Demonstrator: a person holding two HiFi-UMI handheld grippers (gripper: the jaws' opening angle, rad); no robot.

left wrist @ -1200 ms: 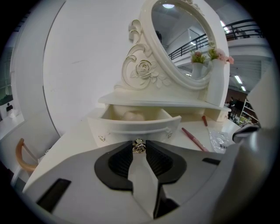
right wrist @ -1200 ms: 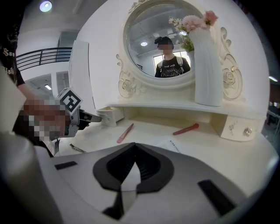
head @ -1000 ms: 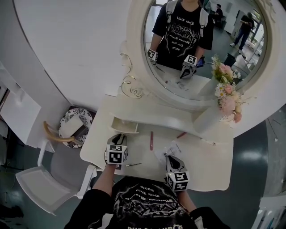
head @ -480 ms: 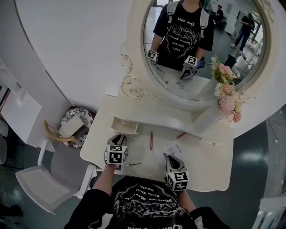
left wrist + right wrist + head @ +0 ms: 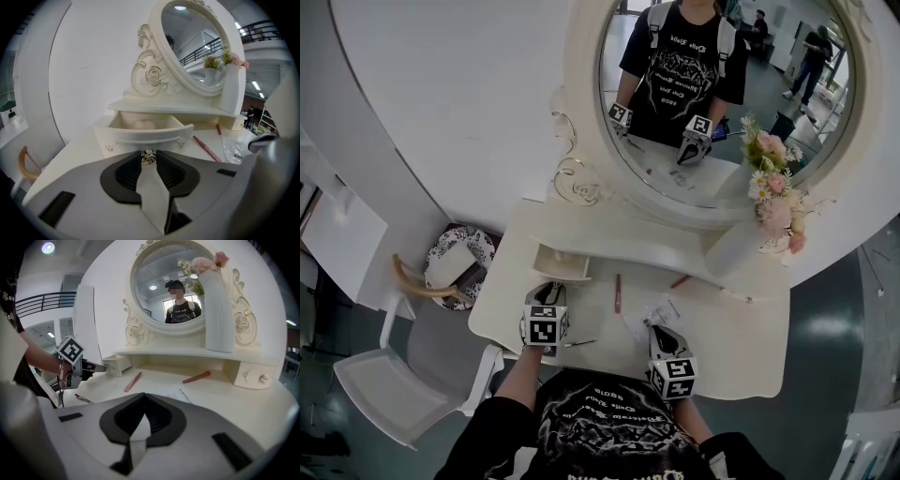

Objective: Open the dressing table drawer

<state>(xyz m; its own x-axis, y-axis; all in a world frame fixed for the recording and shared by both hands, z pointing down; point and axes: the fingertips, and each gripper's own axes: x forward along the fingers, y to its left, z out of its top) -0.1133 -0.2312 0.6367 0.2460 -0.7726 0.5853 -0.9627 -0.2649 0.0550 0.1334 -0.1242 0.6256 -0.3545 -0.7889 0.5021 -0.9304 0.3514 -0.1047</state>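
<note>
Both closed: L gripper (image 5: 148,159) jaws on part-hidden drawer knob (image 5: 148,155), R gripper (image 5: 144,396) empty

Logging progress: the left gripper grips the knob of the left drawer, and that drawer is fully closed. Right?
No: the drawer is pulled out, its inside showing in the left gripper view. The left gripper does grip its knob.
</note>
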